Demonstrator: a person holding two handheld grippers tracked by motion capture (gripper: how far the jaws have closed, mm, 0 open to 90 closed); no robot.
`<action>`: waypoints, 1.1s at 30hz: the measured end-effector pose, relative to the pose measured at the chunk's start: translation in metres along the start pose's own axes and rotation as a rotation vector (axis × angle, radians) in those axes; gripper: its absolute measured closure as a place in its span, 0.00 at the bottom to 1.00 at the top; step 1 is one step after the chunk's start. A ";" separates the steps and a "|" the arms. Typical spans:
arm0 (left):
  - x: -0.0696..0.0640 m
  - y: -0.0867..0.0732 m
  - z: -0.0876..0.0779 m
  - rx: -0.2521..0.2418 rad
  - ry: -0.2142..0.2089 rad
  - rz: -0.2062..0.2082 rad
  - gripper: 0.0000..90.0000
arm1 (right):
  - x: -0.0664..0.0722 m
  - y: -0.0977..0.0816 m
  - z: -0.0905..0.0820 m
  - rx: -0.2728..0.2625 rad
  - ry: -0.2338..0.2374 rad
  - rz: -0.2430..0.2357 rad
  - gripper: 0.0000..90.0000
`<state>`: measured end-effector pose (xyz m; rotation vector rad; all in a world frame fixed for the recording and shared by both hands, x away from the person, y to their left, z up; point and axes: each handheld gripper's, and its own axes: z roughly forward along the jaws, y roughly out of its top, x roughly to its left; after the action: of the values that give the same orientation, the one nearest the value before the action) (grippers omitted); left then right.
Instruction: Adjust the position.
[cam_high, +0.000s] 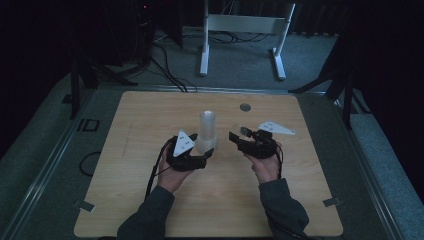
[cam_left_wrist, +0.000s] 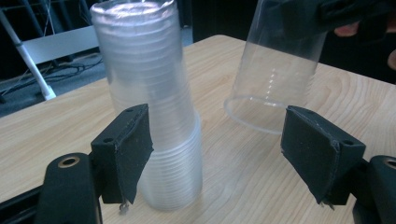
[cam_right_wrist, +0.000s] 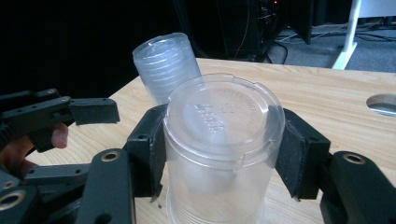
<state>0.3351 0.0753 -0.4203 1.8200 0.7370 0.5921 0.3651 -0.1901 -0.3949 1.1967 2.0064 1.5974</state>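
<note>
Right pads: pressed flat against both sides of a single clear cup (cam_right_wrist: 223, 149), which is held upside down, its embossed base turned toward the camera in the right gripper view.
Left pads: set apart, one pad (cam_left_wrist: 128, 151) seen against the lower part of a stack of clear cups (cam_left_wrist: 152, 102), the other standing free at the lower right of the left gripper view; whether the near pad touches the stack cannot be told.
Right gripper (cam_high: 241, 134): seen right of centre in the high view, carried in a hand (cam_high: 265, 165) entering from the bottom edge.
Left gripper (cam_high: 209, 154): seen left of centre in the high view, just beside the foot of the stack.
Single cup, position: at the upper right of the left gripper view (cam_left_wrist: 275, 70), tilted, its open rim low over the wood; contact with the surface cannot be judged.
Stack, position: upright at the middle of the table (cam_high: 150, 200) in the high view (cam_high: 206, 131).
Table: light wood, with a small round metal disc (cam_high: 245, 107) near its far edge.
</note>
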 end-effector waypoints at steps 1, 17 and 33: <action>-0.001 0.001 0.000 -0.001 -0.002 0.005 0.27 | 0.000 -0.001 0.000 -0.002 0.001 0.007 0.46; -0.014 0.008 0.008 -0.005 -0.074 0.042 0.27 | -0.011 -0.018 0.000 -0.020 0.067 0.132 0.46; -0.023 0.011 0.025 0.013 -0.112 0.052 0.26 | -0.015 -0.024 -0.002 -0.043 0.120 0.202 0.46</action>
<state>0.3390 0.0402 -0.4200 1.8733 0.6213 0.5157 0.3629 -0.2031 -0.4200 1.3540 1.9632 1.8397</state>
